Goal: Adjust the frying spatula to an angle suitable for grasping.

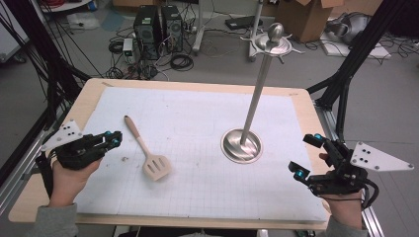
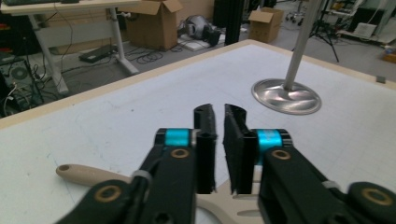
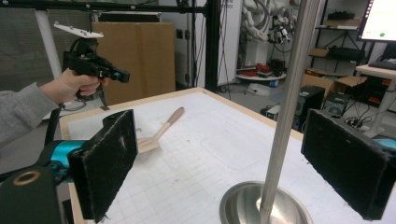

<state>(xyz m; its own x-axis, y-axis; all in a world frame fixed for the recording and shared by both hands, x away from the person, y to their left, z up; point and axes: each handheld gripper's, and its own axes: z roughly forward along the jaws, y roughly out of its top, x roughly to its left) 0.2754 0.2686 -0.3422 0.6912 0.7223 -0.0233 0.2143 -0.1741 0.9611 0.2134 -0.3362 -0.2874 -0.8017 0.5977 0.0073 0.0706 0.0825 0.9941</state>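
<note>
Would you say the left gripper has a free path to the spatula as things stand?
Probably yes. The left gripper hangs just left of the spatula, which lies flat on the white mat with nothing between them; its jaws look nearly closed and would need opening first.

Cardboard boxes (image 1: 309, 17), computer towers (image 1: 157, 24) and cables (image 1: 180, 61) lie on the floor

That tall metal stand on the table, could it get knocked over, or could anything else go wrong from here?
Possibly. The metal stand is tall on a small round base, and the right gripper, open, sits close beside it; a sideways bump could tip it. The left gripper is nearly shut near the spatula, so it might push the spatula across the white mat instead of gripping it.
</note>
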